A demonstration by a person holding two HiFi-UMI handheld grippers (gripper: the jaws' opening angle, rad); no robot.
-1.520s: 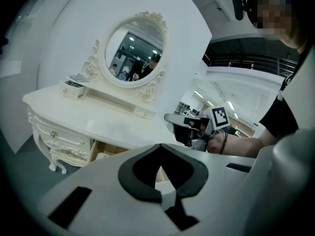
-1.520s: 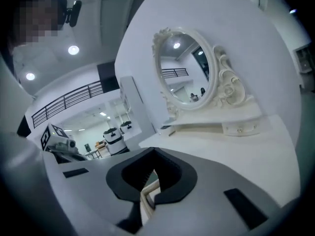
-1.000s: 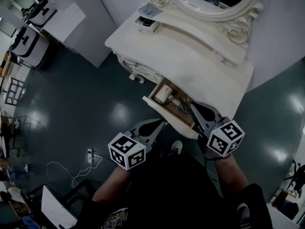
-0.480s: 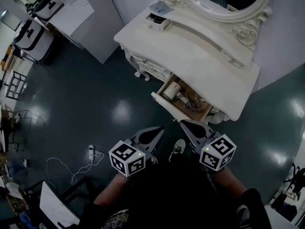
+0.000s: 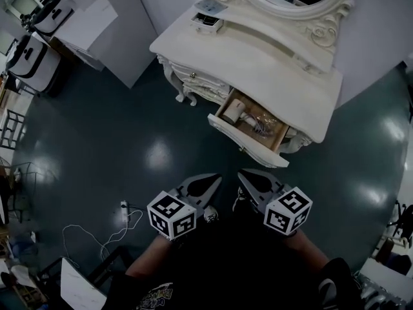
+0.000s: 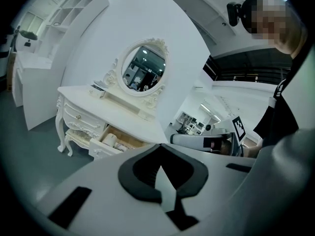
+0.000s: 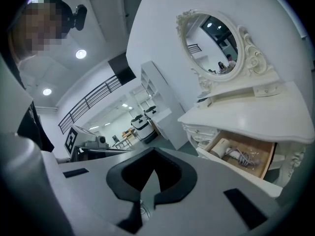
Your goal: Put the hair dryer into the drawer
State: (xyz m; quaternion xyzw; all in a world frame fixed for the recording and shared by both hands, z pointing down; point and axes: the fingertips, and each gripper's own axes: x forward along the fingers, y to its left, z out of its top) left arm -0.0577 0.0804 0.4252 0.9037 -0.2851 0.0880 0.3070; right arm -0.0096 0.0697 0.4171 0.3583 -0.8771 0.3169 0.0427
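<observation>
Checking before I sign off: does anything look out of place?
Only the drawer: it stands open under the tabletop, the hair dryer and its cord lying inside. Nothing spilled or damaged shows.

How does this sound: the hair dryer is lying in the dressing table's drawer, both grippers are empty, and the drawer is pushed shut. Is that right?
Not quite. The drawer is pulled out and open, not pushed shut. The head view shows the hair dryer lying inside it, under the dressing table top. The left gripper and right gripper are empty, as you said.
</observation>
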